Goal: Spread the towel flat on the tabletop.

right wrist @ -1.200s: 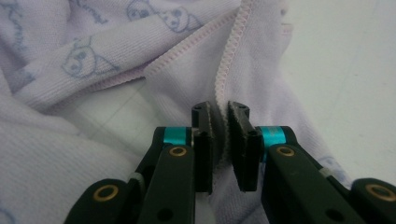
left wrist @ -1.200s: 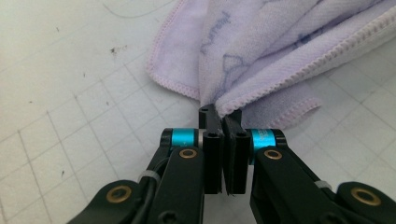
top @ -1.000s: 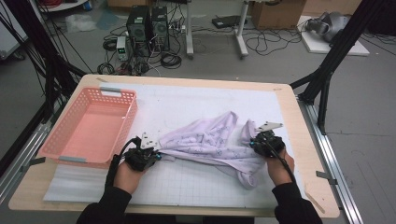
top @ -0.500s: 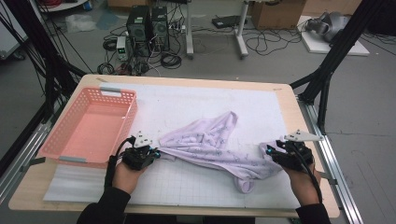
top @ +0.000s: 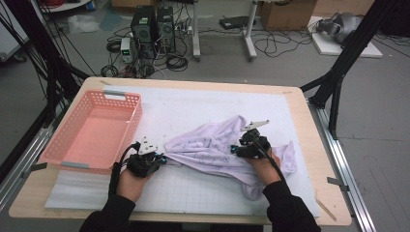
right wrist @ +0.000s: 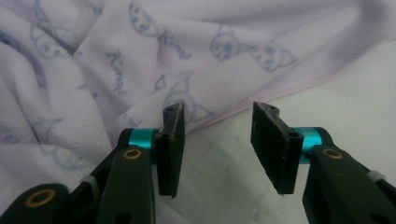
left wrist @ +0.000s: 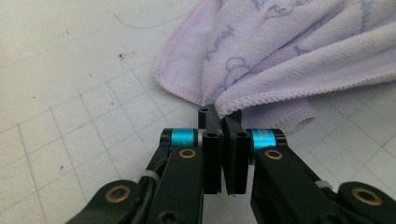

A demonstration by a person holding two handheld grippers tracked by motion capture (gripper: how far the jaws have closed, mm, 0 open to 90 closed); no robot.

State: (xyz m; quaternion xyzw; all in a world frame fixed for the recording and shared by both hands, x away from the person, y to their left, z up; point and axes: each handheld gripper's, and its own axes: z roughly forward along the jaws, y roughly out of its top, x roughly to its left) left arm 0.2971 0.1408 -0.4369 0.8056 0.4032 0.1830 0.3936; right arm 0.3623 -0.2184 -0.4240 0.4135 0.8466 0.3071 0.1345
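Note:
A lavender printed towel (top: pixel 212 145) lies crumpled across the white gridded mat (top: pixel 193 188). My left gripper (top: pixel 161 158) is at the towel's left end, shut on its hemmed corner. The left gripper view has the left gripper (left wrist: pixel 219 114) pinching that fold of the towel (left wrist: pixel 289 46). My right gripper (top: pixel 238 150) hovers over the middle of the towel. In the right gripper view the right gripper (right wrist: pixel 217 121) is open, just off the edge of the towel (right wrist: pixel 140 46). Its jaws have just opened and then eased in a little, with nothing between them.
A pink plastic basket (top: pixel 135 123) stands on the left of the wooden table (top: pixel 309 135), close to my left hand. A thin wooden strip (top: pixel 324 205) lies near the table's front right corner. Black frame posts rise on both sides.
My right gripper pulled the towel's right end rightwards, let it go, and has swung back left over the towel's middle. The left gripper has stayed put on its corner.

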